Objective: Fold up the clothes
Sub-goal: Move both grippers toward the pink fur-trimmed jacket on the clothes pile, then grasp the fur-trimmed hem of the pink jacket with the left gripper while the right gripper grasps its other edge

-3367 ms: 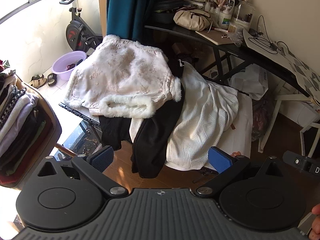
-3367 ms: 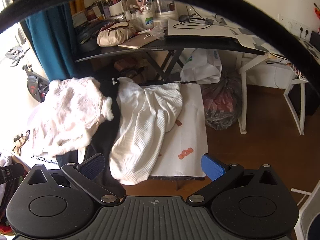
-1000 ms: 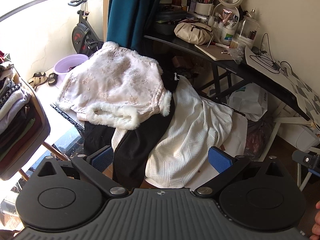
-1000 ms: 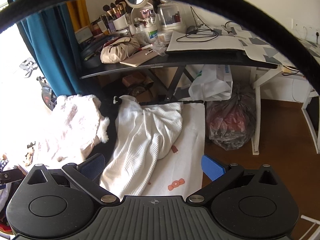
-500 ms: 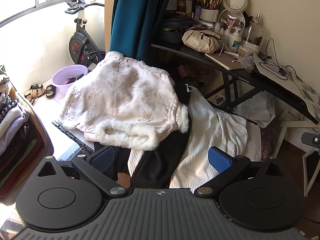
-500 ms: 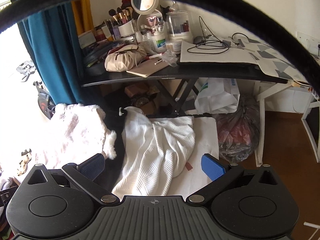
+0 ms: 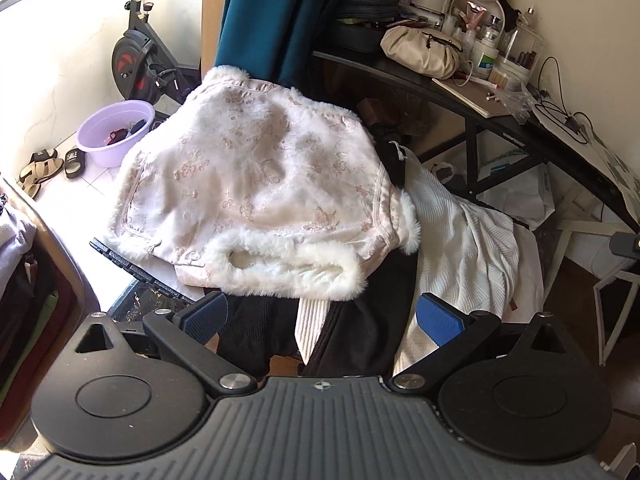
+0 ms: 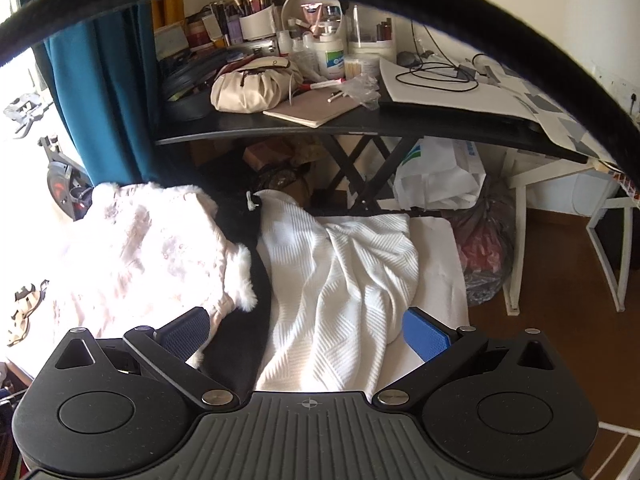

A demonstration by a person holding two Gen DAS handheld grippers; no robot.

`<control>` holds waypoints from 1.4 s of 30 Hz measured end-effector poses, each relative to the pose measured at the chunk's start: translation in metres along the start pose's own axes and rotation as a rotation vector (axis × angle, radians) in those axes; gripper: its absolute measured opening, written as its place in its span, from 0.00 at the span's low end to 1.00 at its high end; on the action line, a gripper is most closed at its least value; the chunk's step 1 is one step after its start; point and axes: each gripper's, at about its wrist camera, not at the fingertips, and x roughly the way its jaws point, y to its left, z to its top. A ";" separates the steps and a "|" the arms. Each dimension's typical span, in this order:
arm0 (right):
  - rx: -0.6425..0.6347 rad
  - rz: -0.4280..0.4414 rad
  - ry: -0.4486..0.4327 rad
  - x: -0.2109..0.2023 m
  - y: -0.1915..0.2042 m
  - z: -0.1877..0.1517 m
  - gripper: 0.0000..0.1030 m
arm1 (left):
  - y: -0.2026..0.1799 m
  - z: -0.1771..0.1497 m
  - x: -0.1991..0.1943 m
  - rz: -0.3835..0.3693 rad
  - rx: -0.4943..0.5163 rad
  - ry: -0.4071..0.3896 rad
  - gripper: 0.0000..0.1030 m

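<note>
Jacket (image 7: 256,184) ahead of our left gripper (image 7: 320,318), fur hem toward jaws | towel (image 8: 340,280) lengthwise between right gripper (image 8: 306,334) jaws | both pairs apart, empty

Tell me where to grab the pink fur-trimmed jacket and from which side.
Grip the jacket at its near fur hem, coming straight in from the front with the open left gripper. That edge overhangs the black garment, free and thick, directly ahead of the fingers.

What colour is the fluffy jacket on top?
Pale pink jacket with little flowers and white fur trim, clearest in the left wrist view.
</note>
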 end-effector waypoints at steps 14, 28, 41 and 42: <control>0.031 -0.010 0.032 0.040 0.045 0.006 0.97 | 0.031 0.020 0.030 0.000 0.022 0.079 1.00; 0.022 -0.004 0.128 0.136 0.018 0.047 0.95 | -0.002 0.040 0.151 -0.186 -0.056 0.139 1.00; -0.133 0.036 0.196 0.285 0.028 0.135 0.93 | -0.023 0.035 0.325 -0.221 -0.360 0.312 0.72; -0.139 0.045 0.192 0.294 0.031 0.140 0.93 | -0.022 0.035 0.331 -0.240 -0.395 0.327 0.70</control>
